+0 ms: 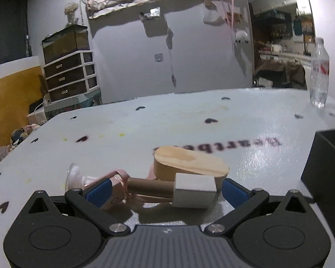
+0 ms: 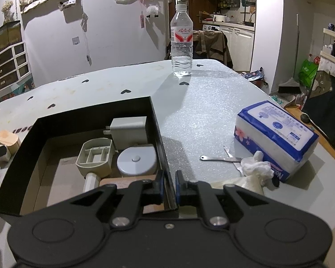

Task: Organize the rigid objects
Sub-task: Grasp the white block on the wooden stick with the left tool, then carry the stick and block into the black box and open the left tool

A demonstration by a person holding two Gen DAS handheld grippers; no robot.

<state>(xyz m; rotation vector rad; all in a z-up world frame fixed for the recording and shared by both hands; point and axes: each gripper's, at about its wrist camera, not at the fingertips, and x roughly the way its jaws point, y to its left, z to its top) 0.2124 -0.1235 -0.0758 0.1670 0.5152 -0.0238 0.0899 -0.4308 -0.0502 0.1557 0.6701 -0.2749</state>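
In the left wrist view my left gripper (image 1: 167, 184) is open and low over the table. Between its blue pads (image 1: 98, 192) lies a pink holder (image 1: 116, 192) with a clear suction cup (image 1: 74, 176), a tan cylinder (image 1: 149, 186) and a pale grey cube (image 1: 194, 191). Just beyond them sits an oval wooden block (image 1: 189, 164). In the right wrist view my right gripper (image 2: 168, 187) is shut on the right wall of the black box (image 2: 155, 120). Inside the box lie a white charger (image 2: 128, 129), a beige scoop-shaped tray (image 2: 96, 156) and a round white disc (image 2: 137, 160).
A water bottle (image 2: 182, 42) stands at the table's far side. A blue and white tissue pack (image 2: 277, 138), a crumpled tissue (image 2: 256, 167) and a thin metal tool (image 2: 221, 159) lie right of the box. The box's corner (image 1: 323, 167) is right of my left gripper.
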